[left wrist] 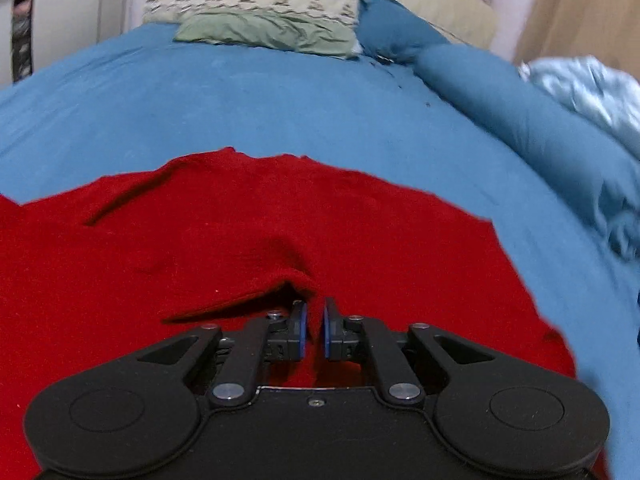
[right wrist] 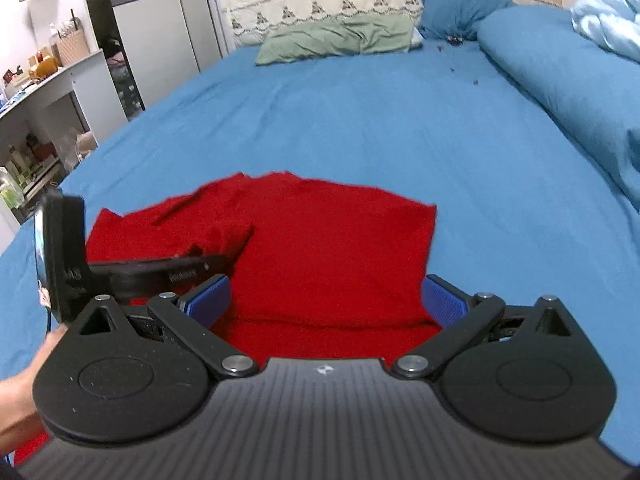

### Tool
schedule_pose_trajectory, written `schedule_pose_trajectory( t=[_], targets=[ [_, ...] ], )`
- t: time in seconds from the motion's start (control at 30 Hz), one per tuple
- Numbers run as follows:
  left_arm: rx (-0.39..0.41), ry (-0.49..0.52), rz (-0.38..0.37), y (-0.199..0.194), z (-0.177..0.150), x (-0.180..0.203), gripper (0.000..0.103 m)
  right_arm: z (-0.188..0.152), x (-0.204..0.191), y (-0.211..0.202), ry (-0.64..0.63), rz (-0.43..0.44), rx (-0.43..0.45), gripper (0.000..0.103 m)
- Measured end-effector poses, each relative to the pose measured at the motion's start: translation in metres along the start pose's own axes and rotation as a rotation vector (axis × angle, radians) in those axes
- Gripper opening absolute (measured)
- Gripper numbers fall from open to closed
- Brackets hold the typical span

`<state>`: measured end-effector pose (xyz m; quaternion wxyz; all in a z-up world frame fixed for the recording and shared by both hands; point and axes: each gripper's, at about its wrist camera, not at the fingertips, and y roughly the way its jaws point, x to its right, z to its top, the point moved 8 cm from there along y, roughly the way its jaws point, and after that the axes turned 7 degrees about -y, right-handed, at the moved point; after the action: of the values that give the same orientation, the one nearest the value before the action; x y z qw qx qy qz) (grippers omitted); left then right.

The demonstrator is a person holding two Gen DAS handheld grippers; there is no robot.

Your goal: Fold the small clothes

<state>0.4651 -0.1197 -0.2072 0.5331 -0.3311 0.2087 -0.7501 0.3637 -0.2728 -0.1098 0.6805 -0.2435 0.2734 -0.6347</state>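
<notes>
Two grippers over one red garment (right wrist: 320, 248), spread on the blue bed (right wrist: 360, 120) right below me. My left gripper (left wrist: 316, 320) has its fingers clenched on a raised pleat of the red cloth; my right gripper (right wrist: 324, 300) hangs released, fingers wide, over the near hem. To fold well, I'd pinch the hem at 3 o'clock, lift both evenly and carry toward 12, keeping the edge taut. Ahead at 12 lies a green pillow (right wrist: 340, 38), a rolled blue duvet (right wrist: 560, 72) at 2, well apart; only wrinkles get in the way.
</notes>
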Motion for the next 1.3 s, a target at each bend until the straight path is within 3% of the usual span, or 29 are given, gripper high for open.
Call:
schedule_pose_trajectory(
  t=[0.03, 0.07, 0.17, 0.2, 0.27, 0.3, 0.43, 0.63, 0.7, 0.73, 0.77, 0.83, 0.93, 1.0, 1.2, 1.3],
  targets=[
    [0.01, 0.015, -0.004, -0.005, 0.0, -0.001, 0.014, -0.002, 0.0, 0.001, 0.002, 0.003, -0.001, 0.103],
    [0.018, 0.025, -0.014, -0.013, 0.001, -0.002, 0.032, -0.003, 0.001, 0.002, 0.006, 0.005, 0.001, 0.103],
    [0.077, 0.038, -0.024, -0.049, 0.012, -0.011, 0.072, 0.002, -0.002, 0.003, 0.006, 0.013, 0.022, 0.103],
    [0.107, 0.043, -0.016, -0.066, 0.009, -0.016, 0.076, 0.005, -0.003, 0.004, 0.001, 0.015, 0.03, 0.103],
    [0.15, 0.045, 0.042, -0.098, 0.009, -0.04, 0.096, 0.013, -0.015, 0.007, -0.024, 0.027, 0.044, 0.103],
    [0.173, 0.037, 0.081, -0.112, 0.006, -0.057, 0.1, 0.017, -0.024, 0.011, -0.046, 0.045, 0.045, 0.103],
    [0.21, 0.003, 0.237, -0.145, -0.011, -0.119, 0.101, 0.022, -0.069, 0.042, -0.156, 0.103, -0.013, 0.103],
    [0.11, -0.097, 0.278, -0.124, -0.037, -0.159, 0.1, 0.023, -0.129, 0.124, -0.348, 0.029, -0.095, 0.103],
    [0.052, -0.09, 0.293, -0.114, -0.046, -0.165, 0.1, 0.019, -0.141, 0.151, -0.416, 0.005, -0.15, 0.088],
    [0.029, -0.084, 0.289, -0.11, -0.048, -0.167, 0.1, 0.016, -0.145, 0.161, -0.445, -0.013, -0.175, 0.071],
    [0.024, -0.079, 0.28, -0.11, -0.051, -0.168, 0.1, 0.015, -0.147, 0.17, -0.466, -0.032, -0.195, 0.062],
    [0.026, -0.071, 0.283, -0.108, -0.052, -0.172, 0.1, 0.021, -0.141, 0.169, -0.42, -0.058, -0.147, 0.051],
    [0.028, -0.069, 0.3, -0.104, -0.052, -0.177, 0.1, 0.028, -0.112, 0.146, -0.193, -0.077, -0.049, 0.05],
    [0.036, -0.087, 0.295, -0.099, -0.048, -0.178, 0.1, 0.019, -0.093, 0.133, -0.107, -0.096, -0.018, 0.051],
    [0.071, -0.114, 0.306, -0.106, -0.042, -0.188, 0.1, -0.027, -0.068, 0.125, -0.011, -0.062, -0.031, 0.051],
    [0.08, -0.117, 0.326, -0.108, -0.041, -0.194, 0.099, -0.026, -0.065, 0.12, 0.024, -0.057, 0.003, 0.06]
  ],
)
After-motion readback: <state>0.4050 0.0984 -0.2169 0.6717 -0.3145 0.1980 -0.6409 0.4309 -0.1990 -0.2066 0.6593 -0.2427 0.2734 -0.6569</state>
